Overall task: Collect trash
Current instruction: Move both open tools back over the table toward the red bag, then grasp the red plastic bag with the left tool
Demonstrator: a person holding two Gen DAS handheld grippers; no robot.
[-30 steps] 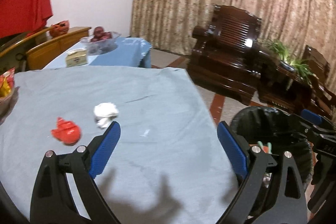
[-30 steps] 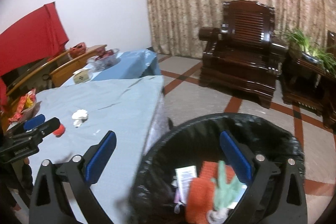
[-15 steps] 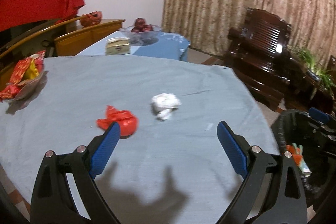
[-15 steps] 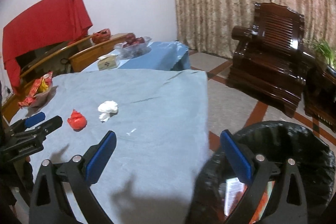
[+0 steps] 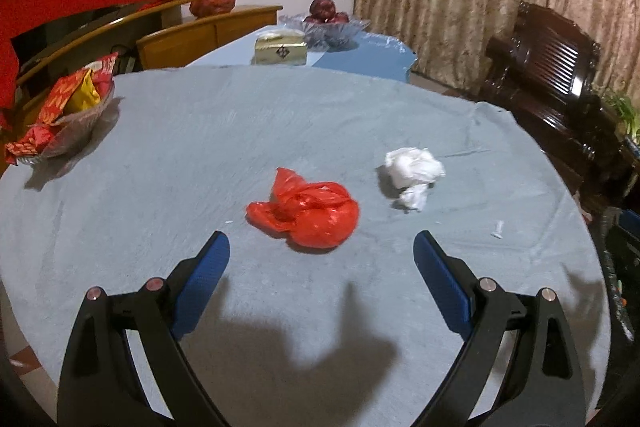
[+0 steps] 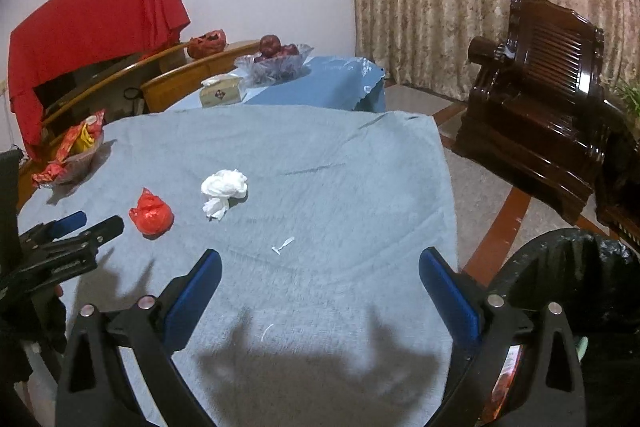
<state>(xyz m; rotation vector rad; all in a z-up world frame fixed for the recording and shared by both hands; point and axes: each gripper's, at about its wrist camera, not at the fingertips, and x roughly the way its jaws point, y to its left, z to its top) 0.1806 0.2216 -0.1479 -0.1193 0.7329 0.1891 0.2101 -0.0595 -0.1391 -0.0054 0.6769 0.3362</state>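
Observation:
A crumpled red plastic bag [image 5: 306, 213] lies on the grey-blue tablecloth [image 5: 240, 131], just ahead of my open, empty left gripper [image 5: 320, 255]. A white crumpled tissue [image 5: 414, 173] lies to its right. In the right wrist view the red bag [image 6: 152, 213], the tissue [image 6: 223, 189] and a small white scrap [image 6: 282, 246] lie ahead and to the left of my open, empty right gripper [image 6: 320, 269]. The left gripper [image 6: 76, 227] shows at that view's left edge. A black-lined trash bin [image 6: 568, 279] stands off the table's right side.
A bowl of red snack packets [image 5: 68, 107] sits at the table's left. A tissue box [image 5: 281, 47] and a fruit bowl [image 5: 326, 23] stand on a blue-covered table behind. A dark wooden armchair [image 6: 536, 103] stands on the floor to the right.
Both grippers have swung left, away from the trash bin and over the table. The red bag now lies centred ahead of the left gripper. Both stay open.

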